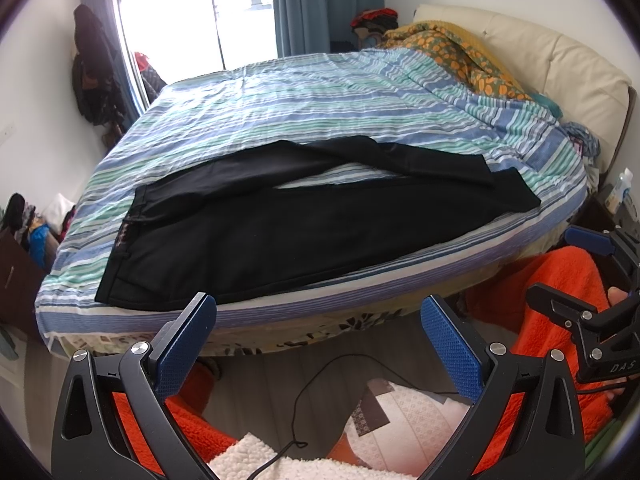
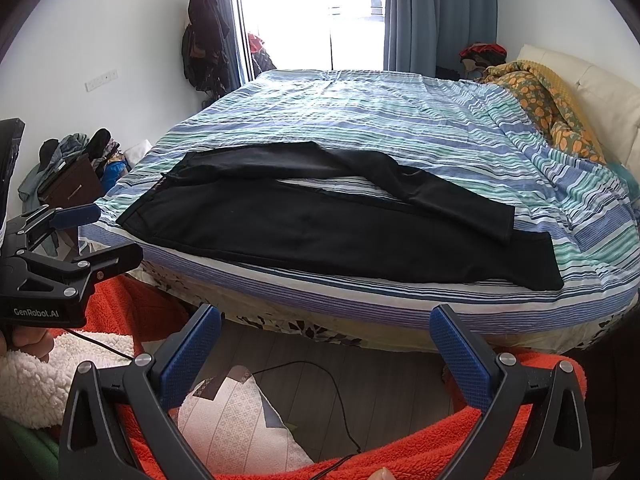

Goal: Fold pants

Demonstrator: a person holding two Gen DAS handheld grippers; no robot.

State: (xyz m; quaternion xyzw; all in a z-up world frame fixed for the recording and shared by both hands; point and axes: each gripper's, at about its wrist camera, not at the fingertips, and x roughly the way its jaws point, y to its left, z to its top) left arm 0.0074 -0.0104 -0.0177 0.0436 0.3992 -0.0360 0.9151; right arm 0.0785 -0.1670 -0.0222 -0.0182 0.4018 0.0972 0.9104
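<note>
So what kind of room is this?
Most likely a home bedroom: black pants lie spread on a bed with striped bedding, curtains frame a bright window, and clothes hang on the wall.

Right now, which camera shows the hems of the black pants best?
The right wrist view: both leg hems lie unobstructed near its middle right. In the left wrist view the black pants show whole too, but their hems sit farther off and look smaller.

Daylight from the blown-out window (image 2: pixel 352 12) — edges fisheye-warped, vignetted.
</note>
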